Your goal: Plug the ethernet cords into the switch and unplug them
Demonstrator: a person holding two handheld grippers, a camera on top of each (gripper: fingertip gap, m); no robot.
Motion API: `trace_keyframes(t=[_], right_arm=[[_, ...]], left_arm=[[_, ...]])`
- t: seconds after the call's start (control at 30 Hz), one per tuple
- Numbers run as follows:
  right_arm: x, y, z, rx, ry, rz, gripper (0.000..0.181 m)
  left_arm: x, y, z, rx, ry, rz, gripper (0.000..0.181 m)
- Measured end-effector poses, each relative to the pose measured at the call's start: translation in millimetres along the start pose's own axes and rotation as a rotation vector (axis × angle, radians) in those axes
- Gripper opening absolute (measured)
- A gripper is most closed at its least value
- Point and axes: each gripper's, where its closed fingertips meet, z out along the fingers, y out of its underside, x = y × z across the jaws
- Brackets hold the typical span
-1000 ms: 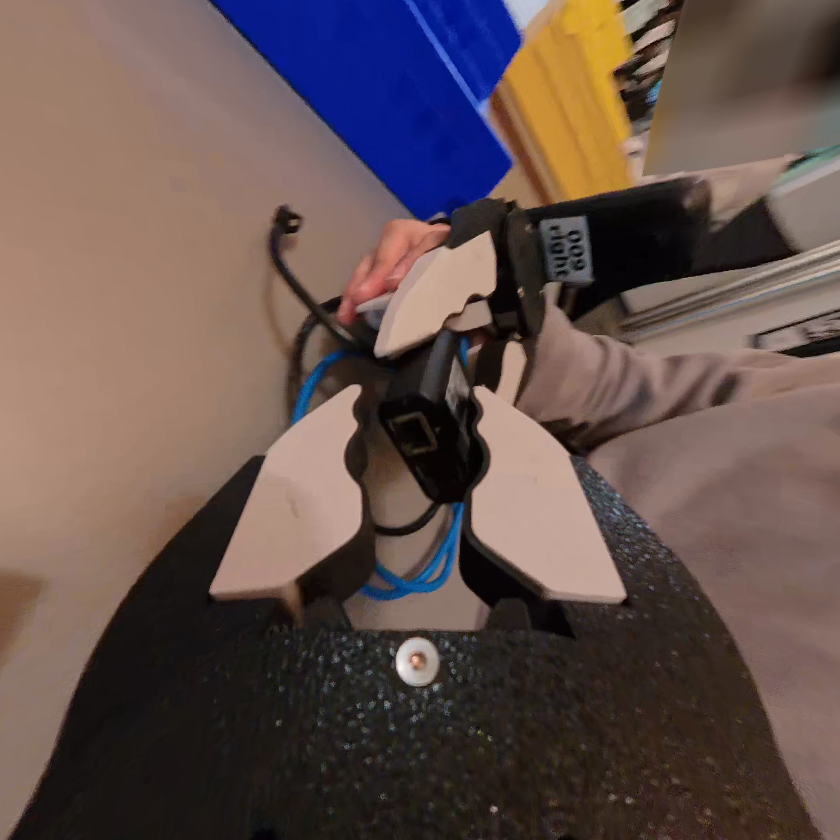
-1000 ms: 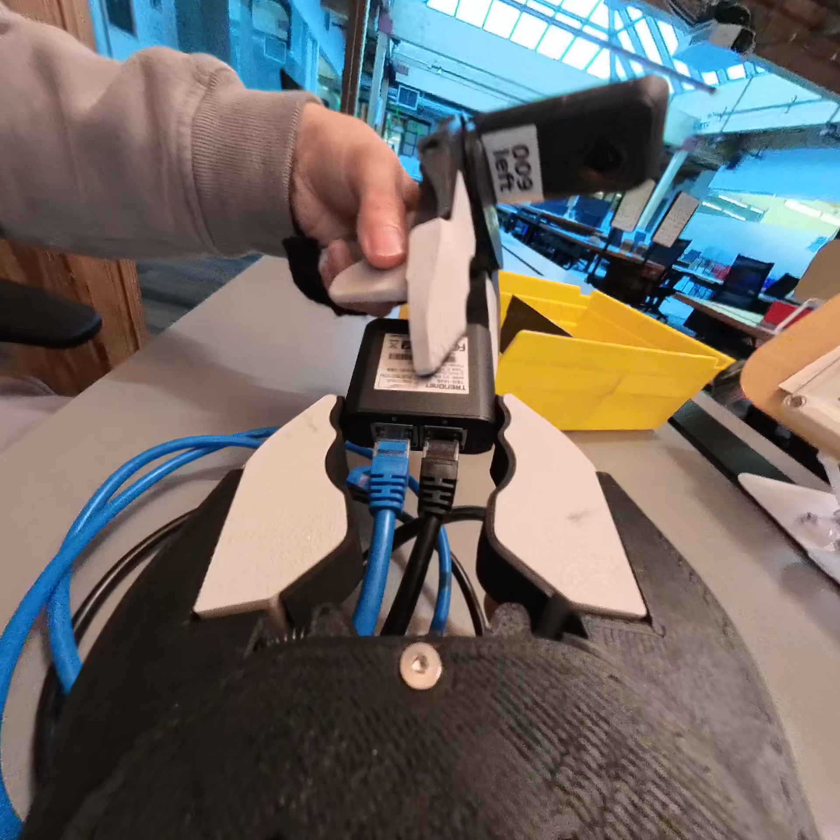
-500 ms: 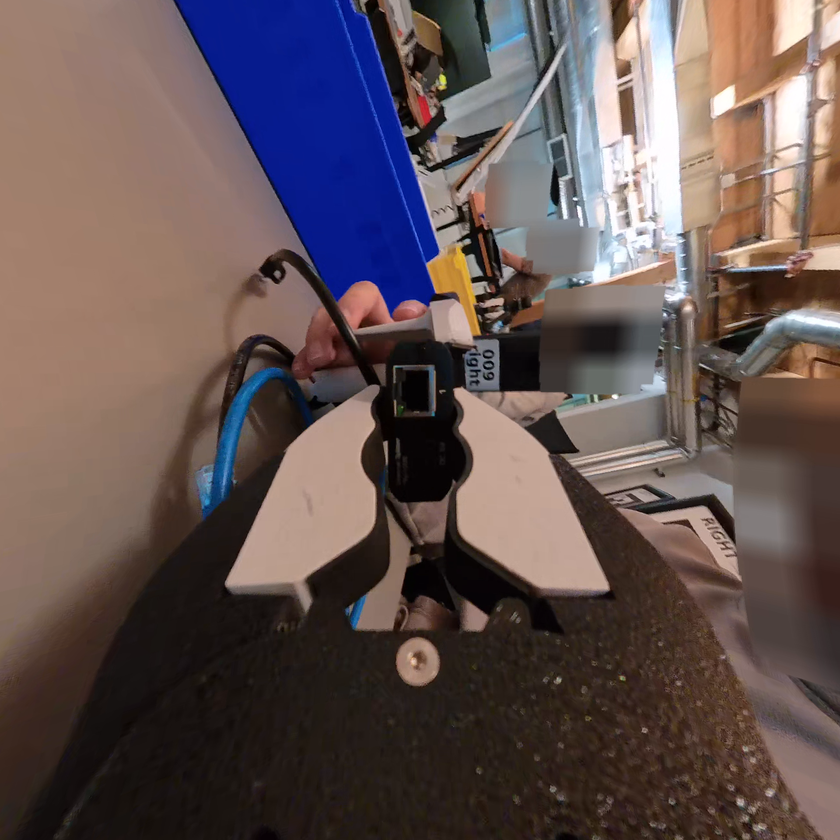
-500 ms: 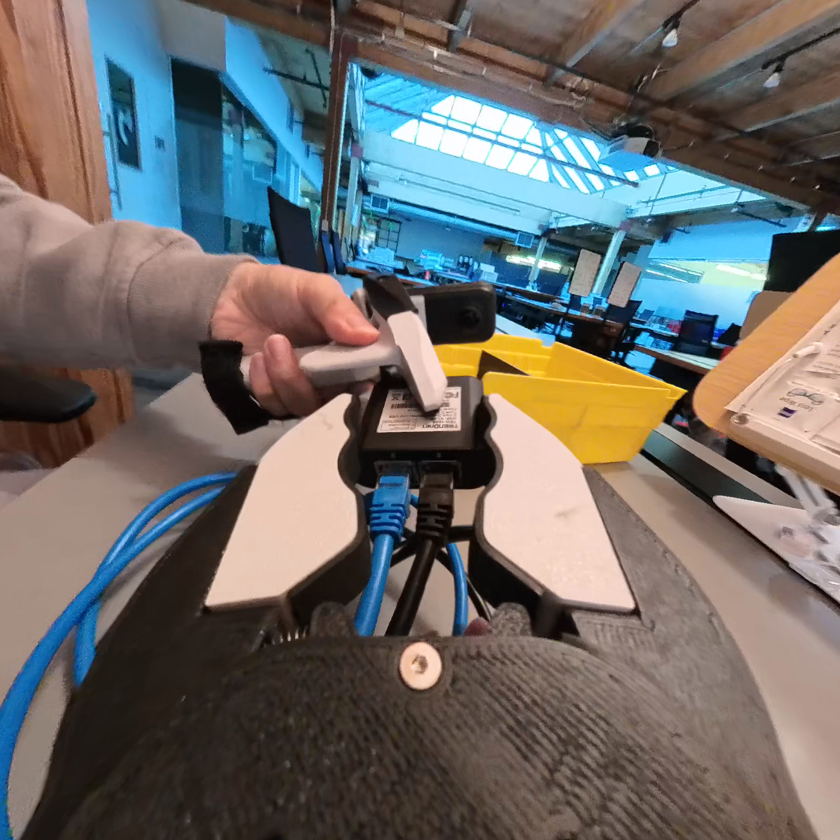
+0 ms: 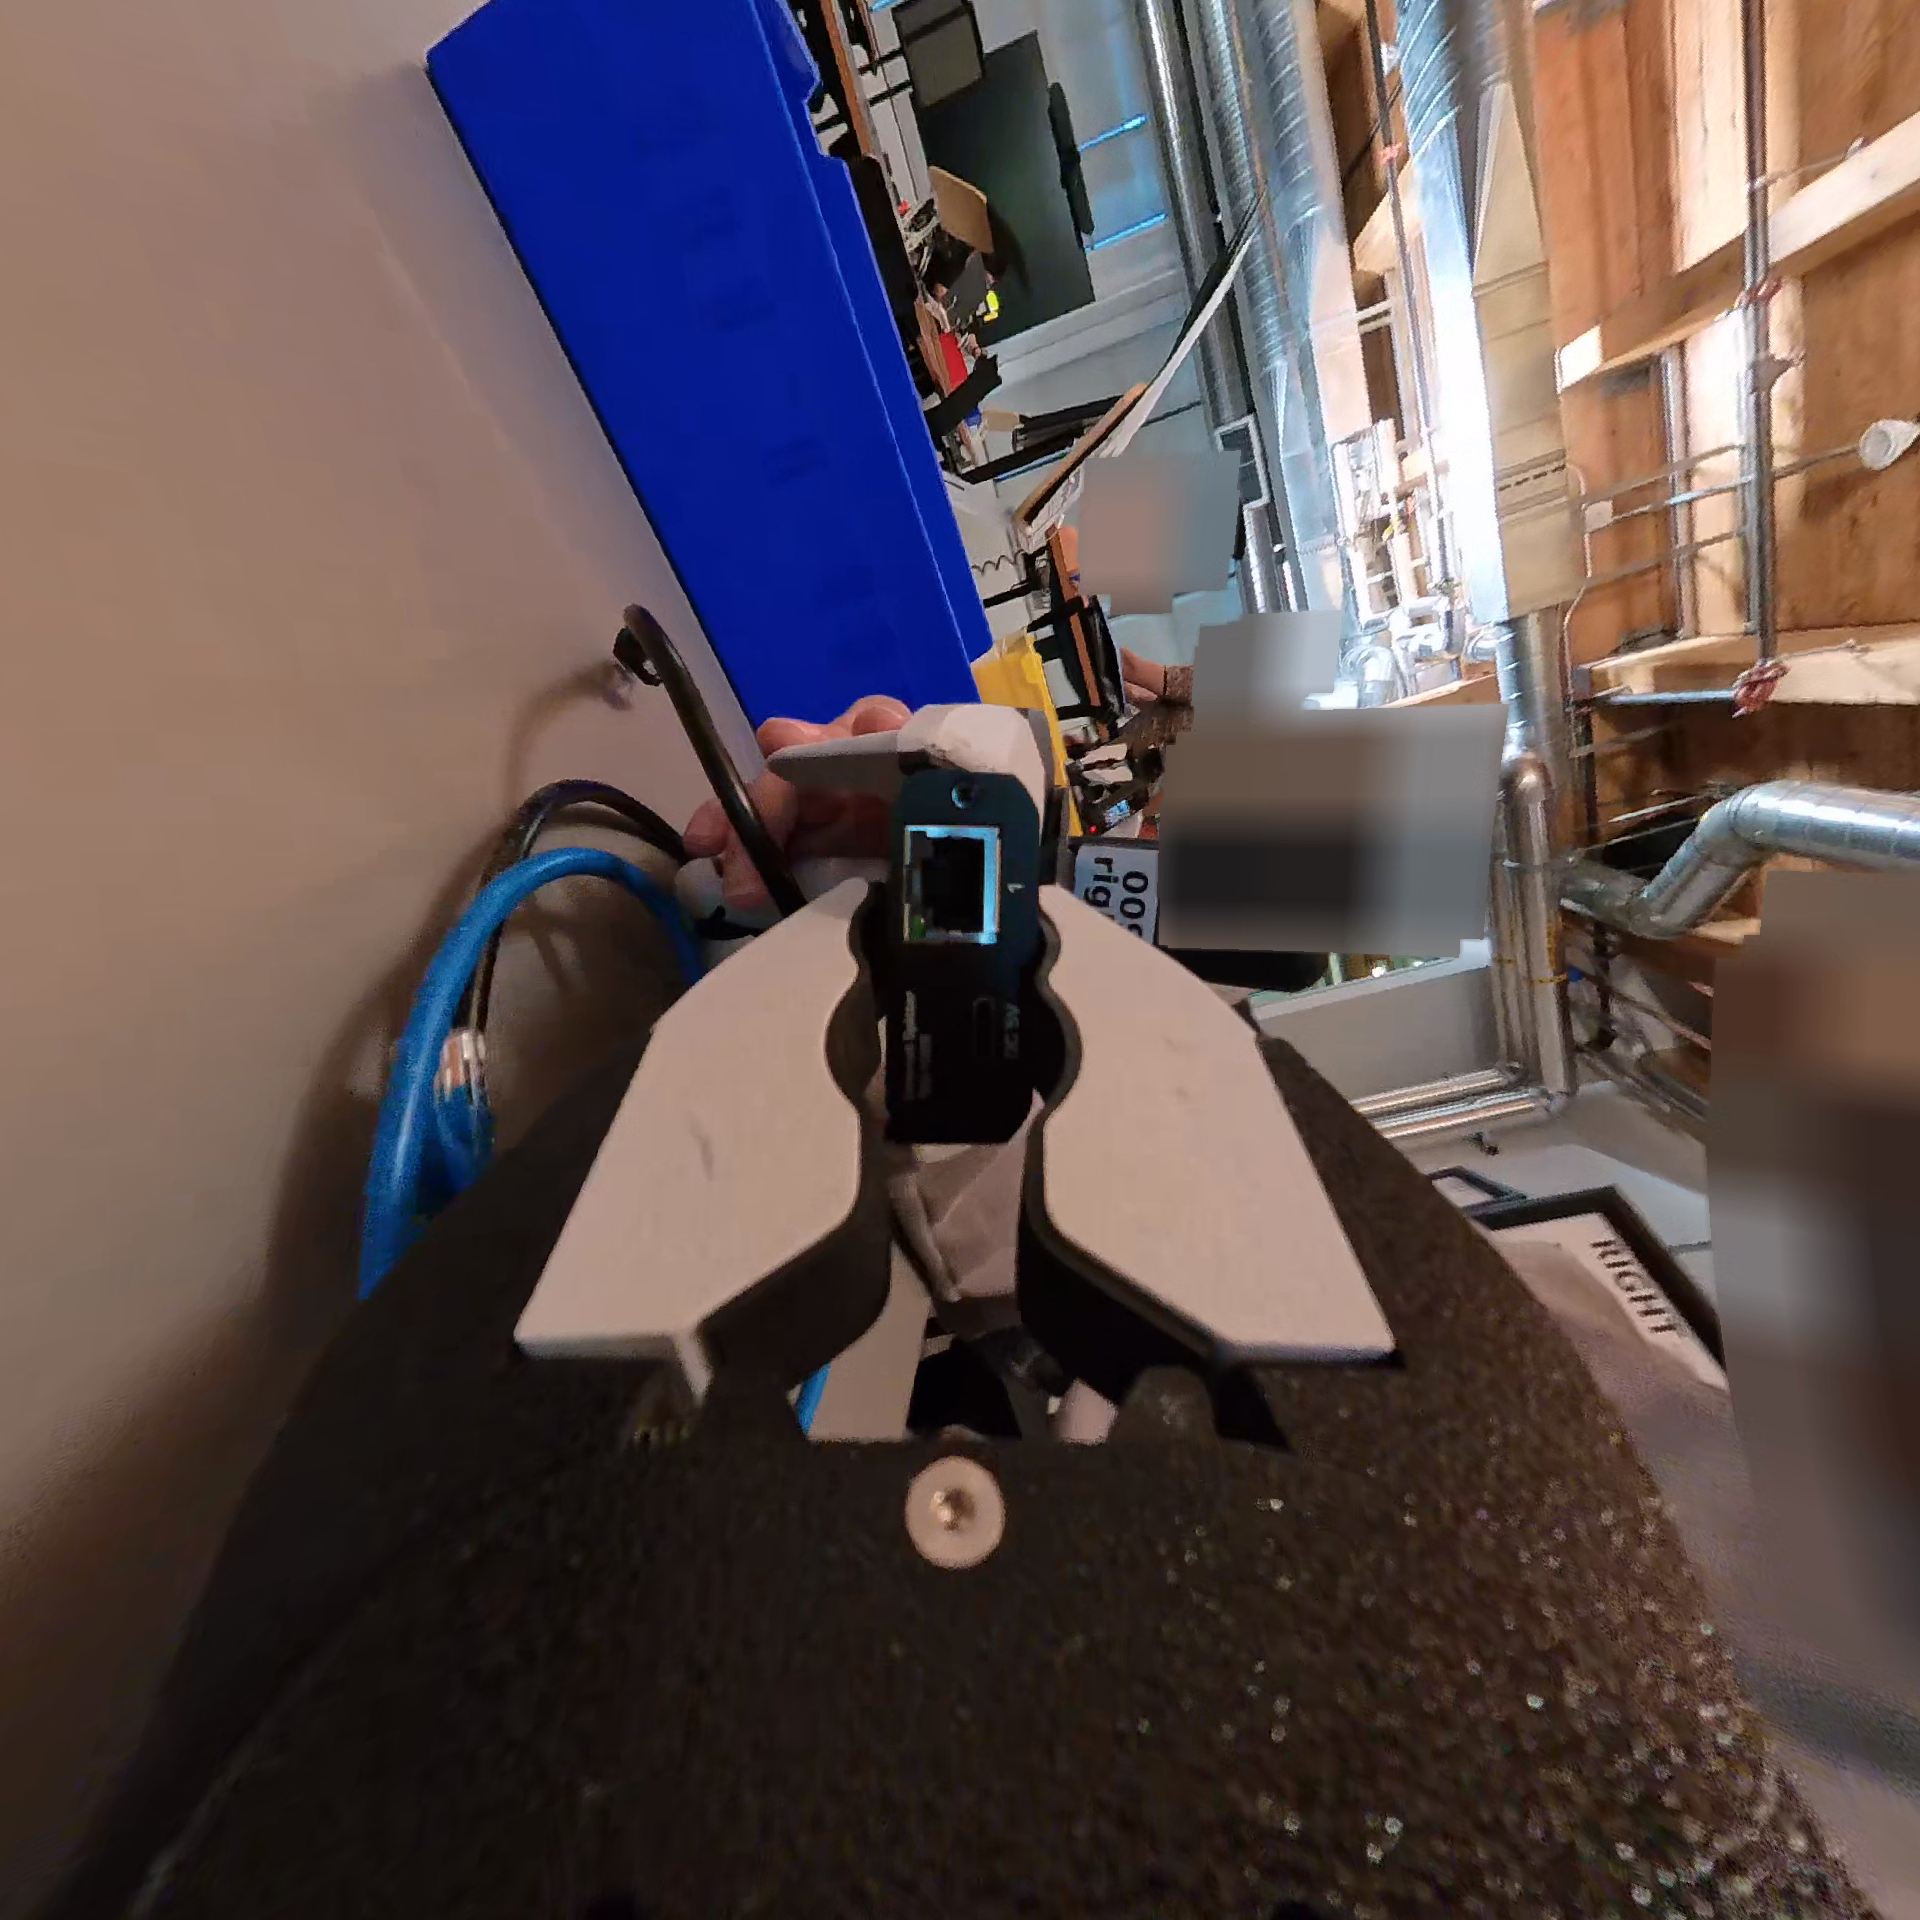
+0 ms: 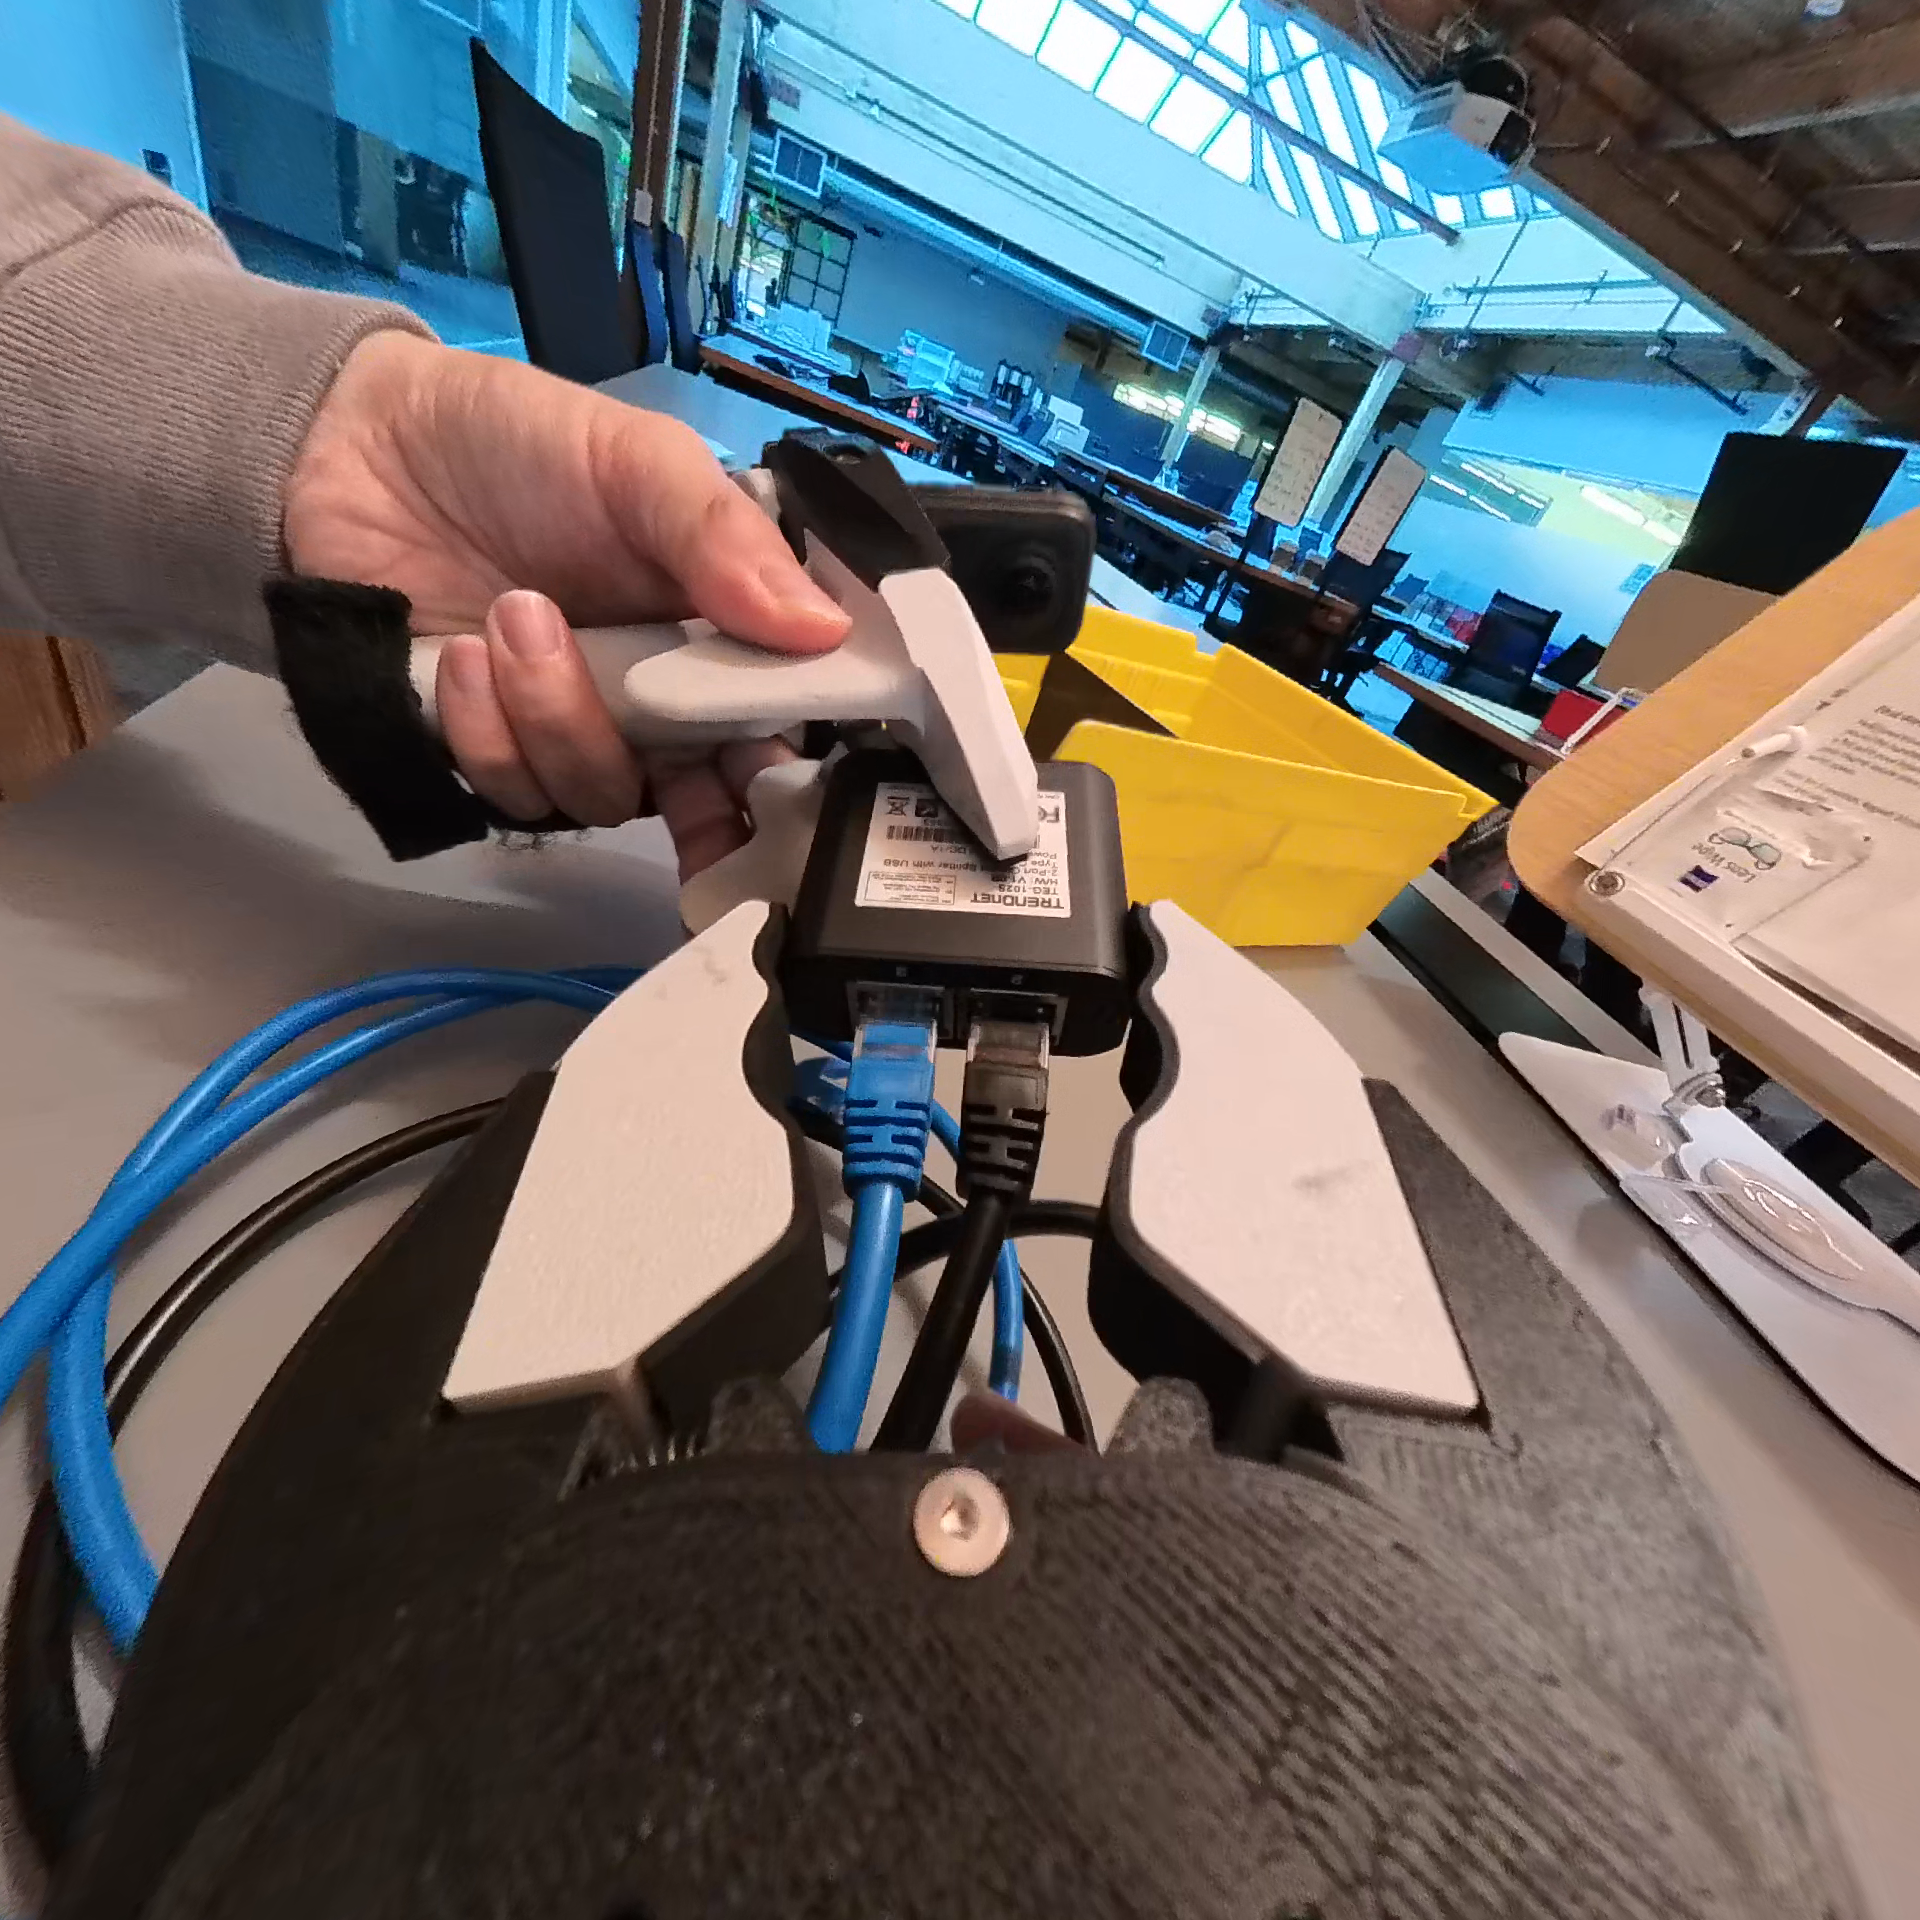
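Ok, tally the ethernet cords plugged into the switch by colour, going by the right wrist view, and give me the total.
Blue: 1, the blue cord in the left port of the switch
Black: 1, the black cord in the right port
Total: 2

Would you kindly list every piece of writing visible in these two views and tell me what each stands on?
I will not copy any wording; these things bear it:
White sticker on the small black switch: printed lines, barcode, partly covered.
Switch's narrow side: tiny pale markings.
White tag behind the switch: cut off.
Black-framed white sheet: one large word.
Papers on the tilted wooden board: blurred small print.
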Motion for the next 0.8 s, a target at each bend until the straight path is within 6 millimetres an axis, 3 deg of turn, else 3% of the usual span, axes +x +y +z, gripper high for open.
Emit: trace_keyframes(t=[0.23,0.4,0.53,0.8], right_arm=[[-4,-1,1,-0.022,-0.030,0.034,0.062],[4,2,-5,-0.004,-0.031,0.103,0.062],[16,-1,-14,0.042,0.001,0.152,0.062],[27,-2,-26,0.070,0.051,0.218,0.062]], left_arm=[[-1,4,-7,-0.029,-0.148,0.336,0.029],[4,2,-23,-0.015,-0.294,0.675,0.039],[14,-1,-40,0.057,-0.345,0.838,0.043],[-29,2,-73,0.056,-0.589,1.101,0.060]])
